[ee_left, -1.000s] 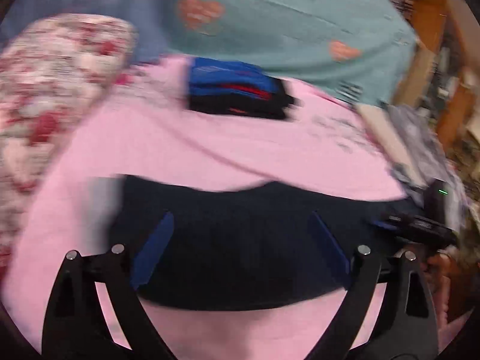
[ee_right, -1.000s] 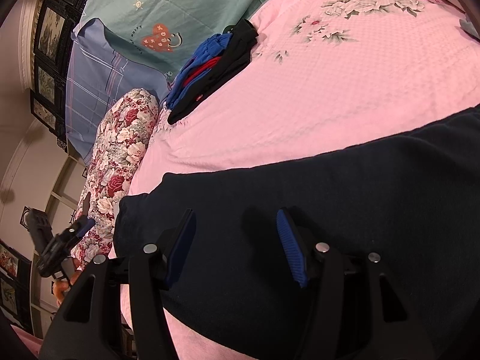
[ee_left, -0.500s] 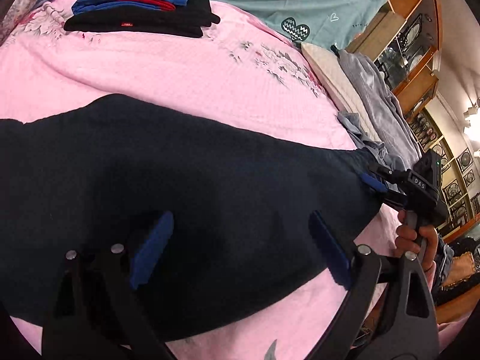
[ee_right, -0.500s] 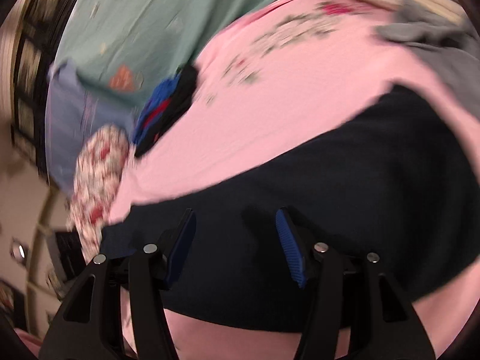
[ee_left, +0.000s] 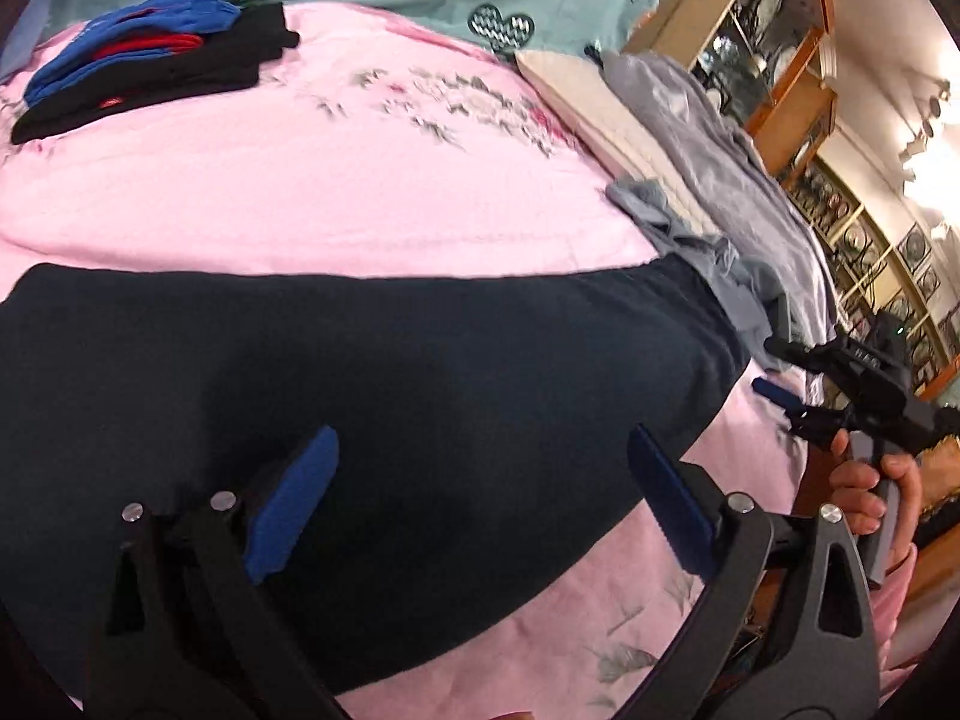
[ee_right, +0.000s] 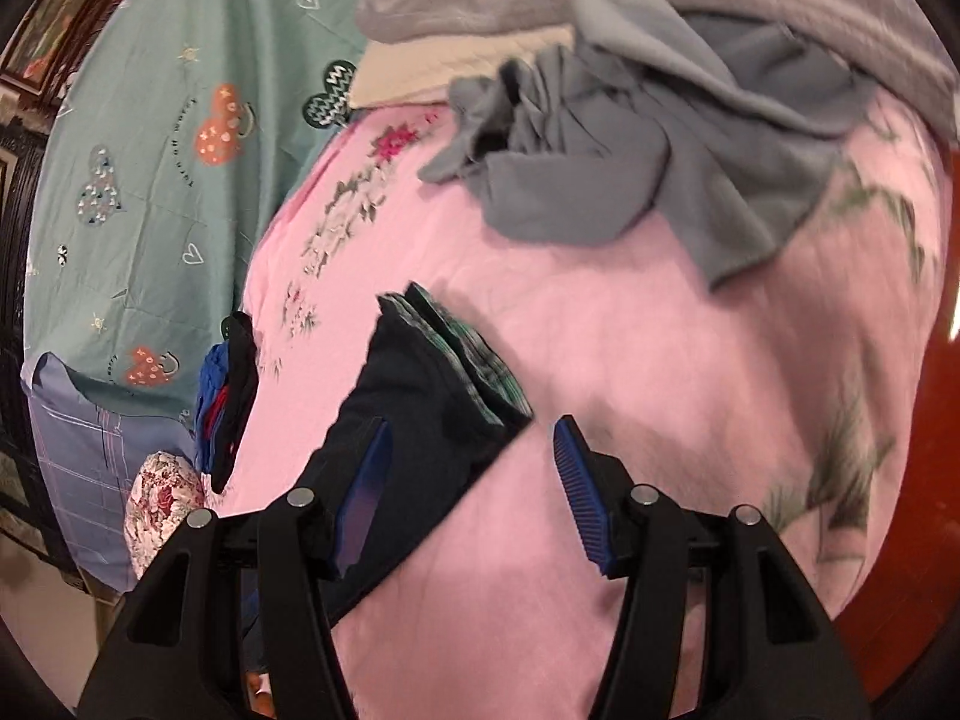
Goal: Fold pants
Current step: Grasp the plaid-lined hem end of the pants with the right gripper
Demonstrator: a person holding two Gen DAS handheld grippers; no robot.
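the dark pants (ee_left: 372,384) lie spread flat across the near part of the bed (ee_left: 312,192), on its pink cover, reaching toward the bed's right edge. the left gripper (ee_left: 480,495) hovers above their broad middle with its fingers (ee_left: 292,501) very wide and opening further; the cloth shows below and between them, but the pads do not press on it. in the right wrist view one end of the pants, with a checked lining showing at the hem, lies just ahead of the right gripper (ee_right: 471,483): its left finger (ee_right: 366,480) is over the dark cloth, its right finger over bare pink cover, and the fingers stand about half open with nothing pinched. beyond the pants a wide bare stretch of pink cover runs to the far edge, where a folded stack of blue, red and black clothes (ee_left: 150,60) sits near the far left corner. a crumpled grey garment (ee_right: 630,144) lies along the right edge, just beside the pants' end. both grippers tilt downward toward the bed. the person's hand (ee_left: 870,492) grips the right gripper's handle off the bed's right edge.
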